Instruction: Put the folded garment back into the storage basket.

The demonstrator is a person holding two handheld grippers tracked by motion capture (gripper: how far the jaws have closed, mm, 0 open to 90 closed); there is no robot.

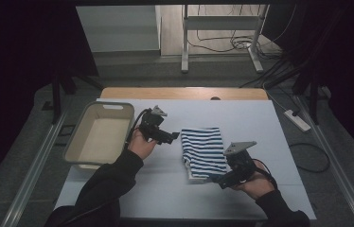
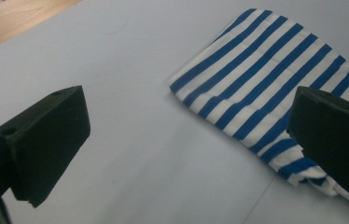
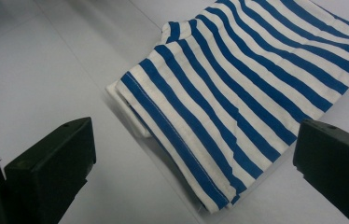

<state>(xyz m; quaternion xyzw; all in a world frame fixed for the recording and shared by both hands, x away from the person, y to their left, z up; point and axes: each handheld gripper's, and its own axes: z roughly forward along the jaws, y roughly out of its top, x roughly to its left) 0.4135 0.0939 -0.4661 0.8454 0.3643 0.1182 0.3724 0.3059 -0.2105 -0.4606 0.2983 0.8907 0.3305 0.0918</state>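
At the left edge of the desk [image 1: 241, 113], partly overhanging it, sits a pale rectangular bin [image 1: 100, 135], its long side running along that edge. Just to the right of the bin, the person's left hand [image 1: 140, 144] holds the left gripper [image 1: 174, 136] above the white surface, pointing toward the middle of the desk; in the left gripper view its two black jaws stand wide apart with nothing between them, and they frame bare desk on one side and the near corner of the cloth on the other. A folded blue-and-white striped garment [image 1: 203, 151] lies flat in the middle of the desk, stripes running across it, with white fabric showing at its near end. In the high view the left gripper's tip sits just beside the garment's left far corner, though it is hard to tell from there whether it touches the cloth. At the garment's near right corner, toward the near edge of the desk, the right hand [image 1: 255, 183] holds the right gripper [image 1: 218, 181], angled leftward at the fold. In the right gripper view its jaws are likewise spread wide and hold nothing, with the garment's hemmed edge lying between and beyond them.
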